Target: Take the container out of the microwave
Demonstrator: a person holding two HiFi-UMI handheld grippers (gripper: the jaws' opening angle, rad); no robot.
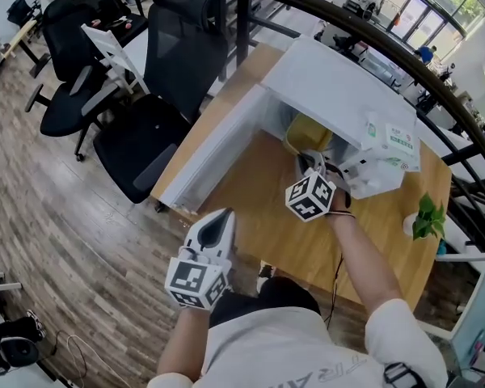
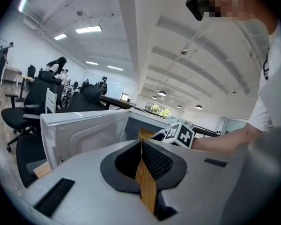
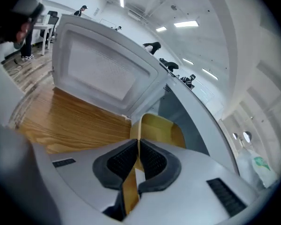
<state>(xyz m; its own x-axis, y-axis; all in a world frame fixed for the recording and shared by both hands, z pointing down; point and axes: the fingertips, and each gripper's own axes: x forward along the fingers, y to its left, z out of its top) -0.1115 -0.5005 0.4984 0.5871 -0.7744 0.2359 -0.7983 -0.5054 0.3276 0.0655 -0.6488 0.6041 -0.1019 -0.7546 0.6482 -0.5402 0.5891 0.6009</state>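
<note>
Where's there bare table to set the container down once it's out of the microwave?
The widest bare patch of table lies in front of the microwave, between its open door and the plant; the right gripper reaches across it. The near edge by the left gripper is bare too. Inside the microwave it is tight around the container.

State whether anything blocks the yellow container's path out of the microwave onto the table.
Nothing visible does. The microwave door is swung open, the right gripper is shut on the yellow container at its rim, and the table in front of the opening is bare.
</note>
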